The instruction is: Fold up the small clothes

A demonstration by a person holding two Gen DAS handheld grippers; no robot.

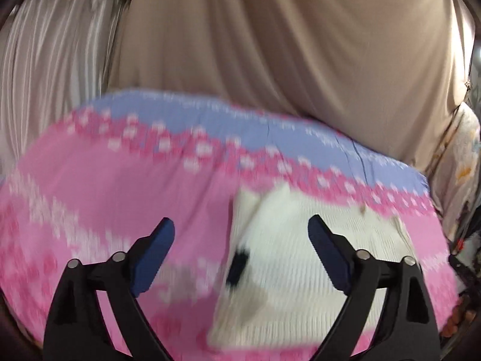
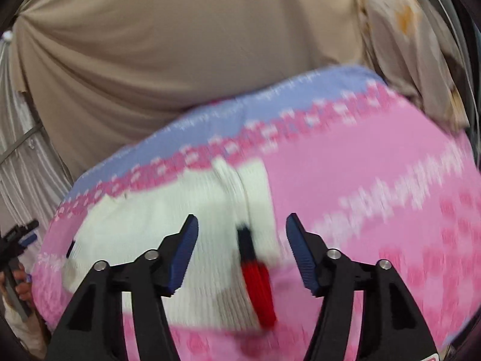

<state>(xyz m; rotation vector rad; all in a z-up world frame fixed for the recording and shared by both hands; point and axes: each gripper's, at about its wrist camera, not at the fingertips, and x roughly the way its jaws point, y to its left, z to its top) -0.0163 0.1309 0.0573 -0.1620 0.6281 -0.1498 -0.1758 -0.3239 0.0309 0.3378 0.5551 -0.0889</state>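
I hold both grippers above the bed with nothing gripped: the left gripper point(image 1: 240, 234) stands wide open over the garment's left edge, and the right gripper point(image 2: 242, 230) is moderately open over its red cuff point(image 2: 260, 288). The garment point(image 1: 300, 258), a white ribbed knit with black and red trim, lies flat on the pink cover point(image 1: 105, 186), toward the far edge near the beige curtain point(image 1: 285, 45). For the next fold, I judge it best to lower each gripper onto a single edge, pinch only the knit (not the cover beneath), then lift both sides evenly and lay them across. No brand, label or writing can be read; motion blur hides fine detail.
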